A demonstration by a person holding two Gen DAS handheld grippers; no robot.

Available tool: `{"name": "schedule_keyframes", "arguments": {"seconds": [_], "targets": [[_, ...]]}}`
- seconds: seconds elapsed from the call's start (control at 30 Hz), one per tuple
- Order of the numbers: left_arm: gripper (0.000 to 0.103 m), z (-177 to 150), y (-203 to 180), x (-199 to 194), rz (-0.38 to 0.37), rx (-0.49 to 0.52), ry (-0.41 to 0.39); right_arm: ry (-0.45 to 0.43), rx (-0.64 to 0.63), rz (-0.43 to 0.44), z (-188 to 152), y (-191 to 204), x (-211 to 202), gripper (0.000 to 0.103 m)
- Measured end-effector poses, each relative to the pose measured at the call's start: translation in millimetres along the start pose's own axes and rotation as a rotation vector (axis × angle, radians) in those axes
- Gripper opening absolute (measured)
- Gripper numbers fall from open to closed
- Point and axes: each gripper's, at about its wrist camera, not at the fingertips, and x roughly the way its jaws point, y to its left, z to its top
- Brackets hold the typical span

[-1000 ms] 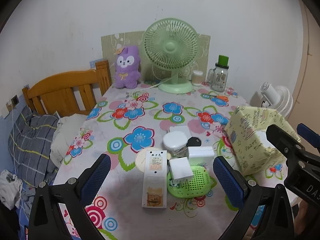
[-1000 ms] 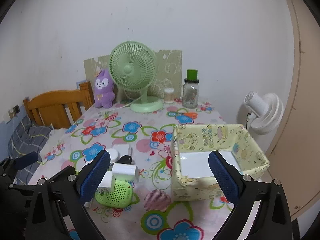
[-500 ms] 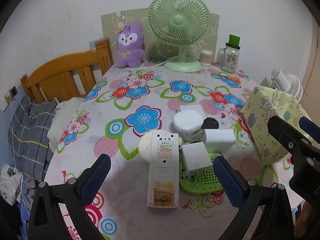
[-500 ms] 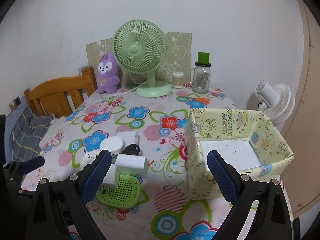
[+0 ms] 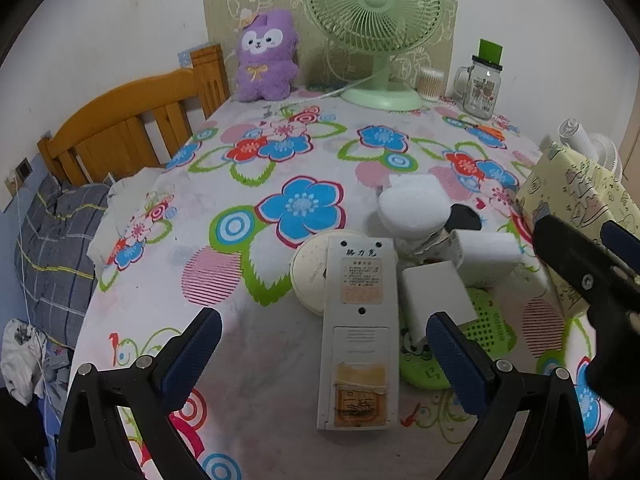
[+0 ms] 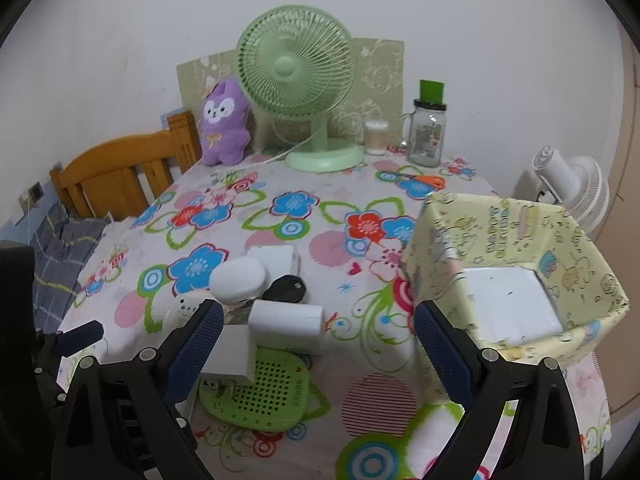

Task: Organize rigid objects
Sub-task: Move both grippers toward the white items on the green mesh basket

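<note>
A cluster of small rigid objects lies on the flowered tablecloth. A long white remote-like device lies back side up over a round cream lid. Beside it are a white charger block, a white box, a white round-lidded jar, a black fob and a flat green perforated piece. My left gripper is open, with the remote's near half between its fingers. My right gripper is open above the white box. A yellow patterned box stands open at the right, holding nothing.
At the table's back stand a green fan, a purple plush toy, a cotton-swab jar and a glass mug jar with a green lid. A wooden bed frame lies left, a white fan right.
Both grippers have moved forward and lower toward the cluster. The remote now lies between the left gripper's fingers. The objects themselves have not shifted.
</note>
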Motion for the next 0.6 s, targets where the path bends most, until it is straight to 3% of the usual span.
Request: {"name": "schedule_keyframes", "arguments": {"seconds": [0.6], "targets": [[0.099, -2.5, 2.3, 27.4, 0.005, -0.001, 0.050, 0.110, 0.003, 0.011, -5.7, 12.4, 50.9, 0.088]]}}
